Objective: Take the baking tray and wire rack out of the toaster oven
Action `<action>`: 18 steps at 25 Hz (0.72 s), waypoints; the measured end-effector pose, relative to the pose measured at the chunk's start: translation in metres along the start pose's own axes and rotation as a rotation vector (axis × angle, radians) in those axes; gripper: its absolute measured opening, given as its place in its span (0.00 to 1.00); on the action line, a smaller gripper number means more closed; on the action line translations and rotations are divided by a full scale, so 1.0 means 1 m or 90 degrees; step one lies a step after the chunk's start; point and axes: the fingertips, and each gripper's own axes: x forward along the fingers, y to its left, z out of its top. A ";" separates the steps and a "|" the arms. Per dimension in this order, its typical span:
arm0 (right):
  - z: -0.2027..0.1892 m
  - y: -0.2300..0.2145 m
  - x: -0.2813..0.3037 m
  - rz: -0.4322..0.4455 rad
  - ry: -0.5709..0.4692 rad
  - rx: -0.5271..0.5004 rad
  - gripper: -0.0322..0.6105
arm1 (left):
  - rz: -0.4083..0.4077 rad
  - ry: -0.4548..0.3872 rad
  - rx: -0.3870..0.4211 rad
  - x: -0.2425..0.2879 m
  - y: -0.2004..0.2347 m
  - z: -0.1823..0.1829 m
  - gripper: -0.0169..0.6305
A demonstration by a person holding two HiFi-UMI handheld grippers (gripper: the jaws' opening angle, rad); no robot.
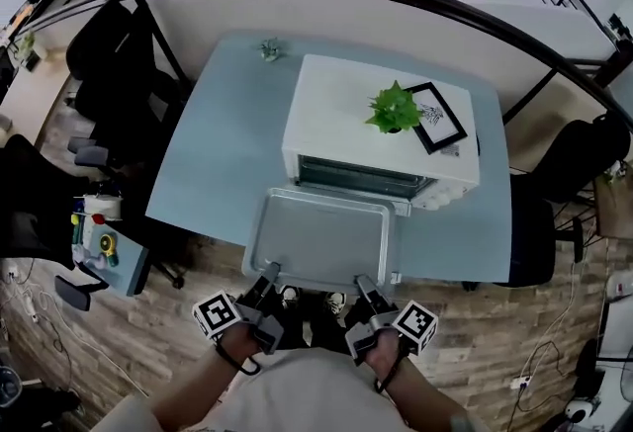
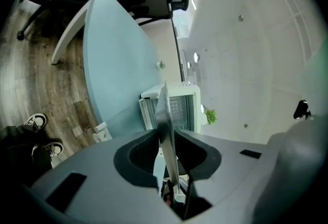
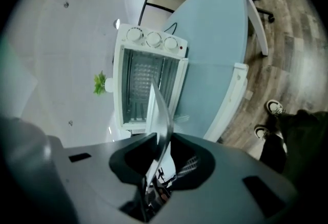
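A silver baking tray [image 1: 318,237] hangs level in front of the white toaster oven [image 1: 376,124], reaching out past the table's near edge. My left gripper [image 1: 267,284] is shut on the tray's near rim at the left, and my right gripper [image 1: 364,290] is shut on the same rim at the right. In the left gripper view the tray [image 2: 166,115] runs edge-on between the pads of the left gripper [image 2: 166,143]. The right gripper view shows the tray [image 3: 160,110] pinched by the right gripper [image 3: 159,151], and the wire rack [image 3: 143,77] still inside the oven [image 3: 148,84].
The oven stands on a pale blue table [image 1: 218,153] and carries a small green plant [image 1: 394,108] and a black picture frame [image 1: 435,117]. Black office chairs [image 1: 109,54] stand at the left, another chair [image 1: 584,153] at the right. A small side table [image 1: 104,247] with coloured items is near my left.
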 end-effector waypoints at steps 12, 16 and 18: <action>-0.107 0.018 0.071 -0.020 0.220 -0.038 0.18 | 0.033 -0.206 -0.024 -0.109 0.027 0.076 0.18; -0.135 0.024 0.091 -0.024 0.274 -0.052 0.19 | 0.035 -0.280 -0.049 -0.136 0.035 0.094 0.18; -0.146 0.030 0.102 -0.021 0.292 -0.063 0.18 | 0.037 -0.308 -0.049 -0.147 0.036 0.104 0.18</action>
